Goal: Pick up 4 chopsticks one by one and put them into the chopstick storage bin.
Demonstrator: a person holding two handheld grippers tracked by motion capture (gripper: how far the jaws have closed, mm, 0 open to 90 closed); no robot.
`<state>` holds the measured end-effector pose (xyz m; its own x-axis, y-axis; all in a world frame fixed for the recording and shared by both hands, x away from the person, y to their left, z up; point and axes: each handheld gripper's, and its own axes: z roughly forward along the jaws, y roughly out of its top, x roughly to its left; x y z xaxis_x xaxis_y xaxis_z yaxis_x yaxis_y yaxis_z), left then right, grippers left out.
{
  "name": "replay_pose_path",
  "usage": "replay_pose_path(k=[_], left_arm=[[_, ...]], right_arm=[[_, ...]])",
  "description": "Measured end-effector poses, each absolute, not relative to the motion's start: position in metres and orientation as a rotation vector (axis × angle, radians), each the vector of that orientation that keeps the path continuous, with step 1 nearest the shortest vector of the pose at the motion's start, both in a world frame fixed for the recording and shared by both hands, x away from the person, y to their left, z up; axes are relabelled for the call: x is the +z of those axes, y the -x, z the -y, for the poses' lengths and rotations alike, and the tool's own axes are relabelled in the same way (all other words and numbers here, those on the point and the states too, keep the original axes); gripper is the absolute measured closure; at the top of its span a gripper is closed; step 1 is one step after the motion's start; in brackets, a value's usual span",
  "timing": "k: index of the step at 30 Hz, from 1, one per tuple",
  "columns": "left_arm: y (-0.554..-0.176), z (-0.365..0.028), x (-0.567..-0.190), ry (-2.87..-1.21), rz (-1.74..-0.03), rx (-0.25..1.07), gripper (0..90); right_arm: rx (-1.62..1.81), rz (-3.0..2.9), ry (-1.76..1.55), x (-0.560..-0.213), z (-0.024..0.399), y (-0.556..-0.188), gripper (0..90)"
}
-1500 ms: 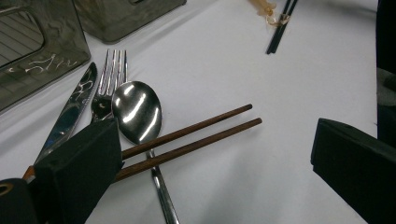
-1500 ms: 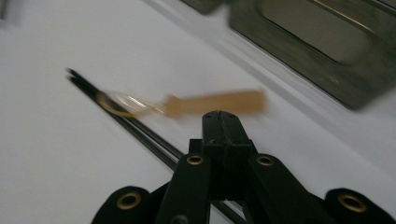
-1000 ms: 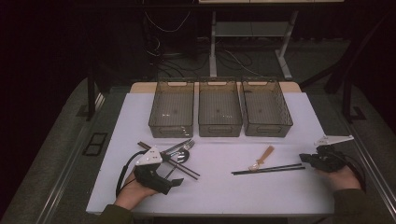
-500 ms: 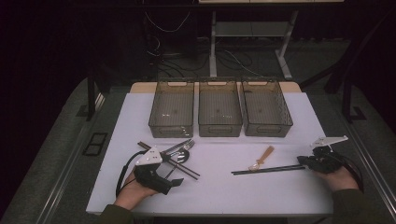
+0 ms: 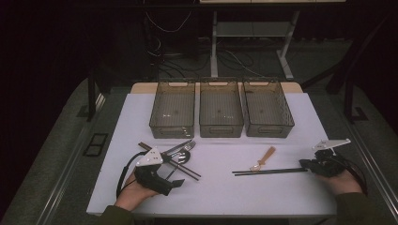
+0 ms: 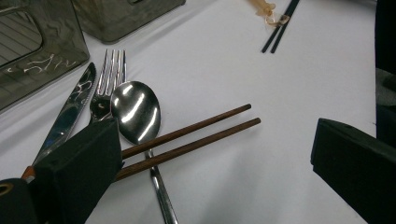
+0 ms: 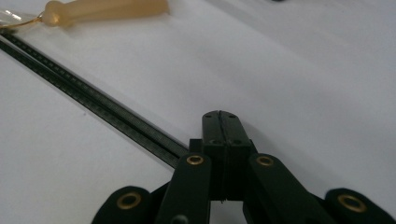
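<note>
Black chopsticks [image 5: 270,172] lie on the white table [image 5: 225,197], their near ends just beside the right gripper [image 5: 305,165], whose 2 jaws are pressed together, empty. Left gripper [image 5: 180,183], jaws wide apart, rests near brown chopsticks [image 6: 187,140], spoon [image 6: 135,112], fork [image 6: 109,74].

A lab: white test table [image 5: 291,197], trailing cables [image 5: 164,28], dark surroundings

Glossy metal spoon [image 6: 135,111] (mirror-bright); matt brown wooden chopsticks [image 6: 196,136].
</note>
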<state>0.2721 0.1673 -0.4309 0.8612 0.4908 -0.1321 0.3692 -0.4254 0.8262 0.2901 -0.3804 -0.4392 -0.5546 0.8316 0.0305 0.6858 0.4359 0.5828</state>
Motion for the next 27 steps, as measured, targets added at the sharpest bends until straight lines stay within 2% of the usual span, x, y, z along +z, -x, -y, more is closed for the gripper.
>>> replay_pose_path(k=[27], left_arm=[[-0.272,-0.166,-0.431,-2.068,-0.624,0.154,1.3]], right_arm=[[0.819,-2.462,-1.285,-0.438,0.385,-0.258,90.0]])
